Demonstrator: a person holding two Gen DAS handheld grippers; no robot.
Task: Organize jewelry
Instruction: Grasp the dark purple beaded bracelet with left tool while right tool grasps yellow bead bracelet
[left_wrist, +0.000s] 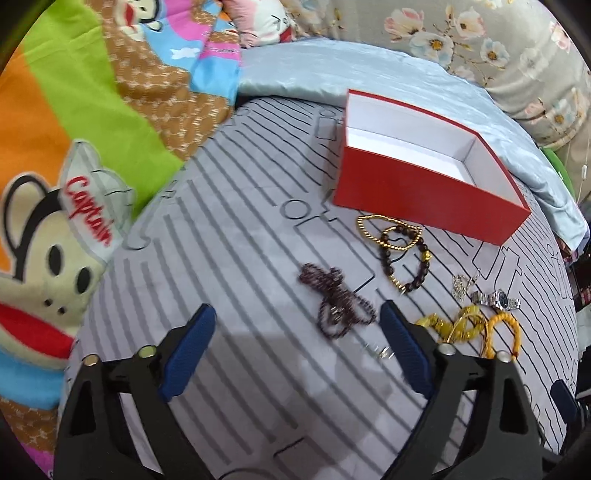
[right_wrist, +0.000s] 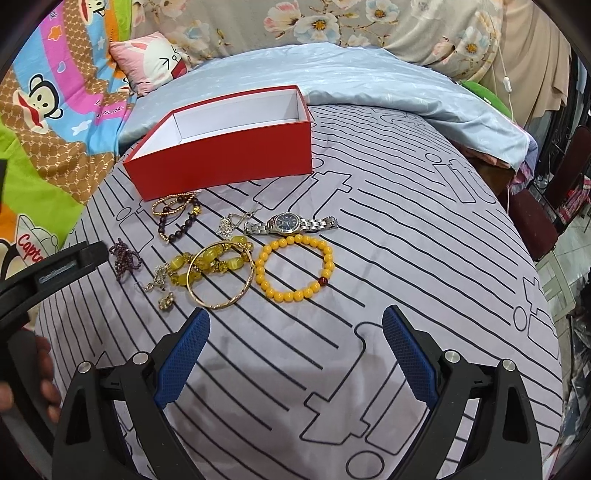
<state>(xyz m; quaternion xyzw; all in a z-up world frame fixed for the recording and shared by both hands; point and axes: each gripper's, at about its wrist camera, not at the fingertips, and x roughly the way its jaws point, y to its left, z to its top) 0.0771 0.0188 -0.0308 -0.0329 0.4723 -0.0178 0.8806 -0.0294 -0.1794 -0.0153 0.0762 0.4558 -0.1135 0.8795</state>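
Note:
An open red box (left_wrist: 424, 188) (right_wrist: 225, 162) with a white, empty inside stands on the grey striped sheet (right_wrist: 406, 258). In front of it lie a gold chain with a dark bead bracelet (left_wrist: 402, 251) (right_wrist: 177, 214), a purple bead strand (left_wrist: 340, 306) (right_wrist: 123, 258), a silver watch (right_wrist: 291, 224) (left_wrist: 498, 300), a yellow bead bracelet (right_wrist: 293, 268), a gold bangle over yellow stones (right_wrist: 218, 273), and small silver pieces (right_wrist: 229, 223). My left gripper (left_wrist: 297, 321) is open, just short of the purple strand. My right gripper (right_wrist: 295, 325) is open, just short of the yellow bracelet.
A light blue quilt (right_wrist: 369, 81) lies behind the box. A cartoon monkey blanket (left_wrist: 74, 184) (right_wrist: 44, 110) covers the left side. A pink pillow (right_wrist: 155, 61) sits at the back. The bed's edge drops off at the right, by a dark stool (right_wrist: 535, 218).

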